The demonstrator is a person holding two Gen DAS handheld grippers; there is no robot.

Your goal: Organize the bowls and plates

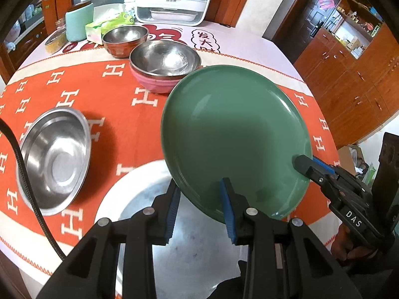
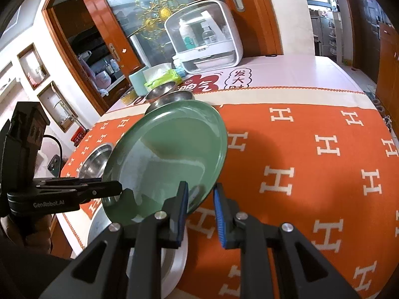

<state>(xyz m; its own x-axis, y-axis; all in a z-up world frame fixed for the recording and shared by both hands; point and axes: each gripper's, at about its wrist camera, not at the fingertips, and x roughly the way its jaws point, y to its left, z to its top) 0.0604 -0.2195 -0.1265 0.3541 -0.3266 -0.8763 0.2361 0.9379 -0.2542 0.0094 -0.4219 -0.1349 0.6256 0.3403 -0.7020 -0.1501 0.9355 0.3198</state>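
Left: steel basin (image 1: 53, 160) sits alone on the orange tablecloth (image 1: 119, 114). Centre: left gripper (image 1: 200, 208) pinches the near rim of the green plate (image 1: 232, 134). The plate is held tilted above a white plate (image 1: 139, 199) at the table edge. Right: right gripper (image 2: 200, 204) clamps the same plate's right rim. Both hands are equally close. Stacked bowls (image 1: 164, 67) lie beyond the plate's far edge, likely the destination side.
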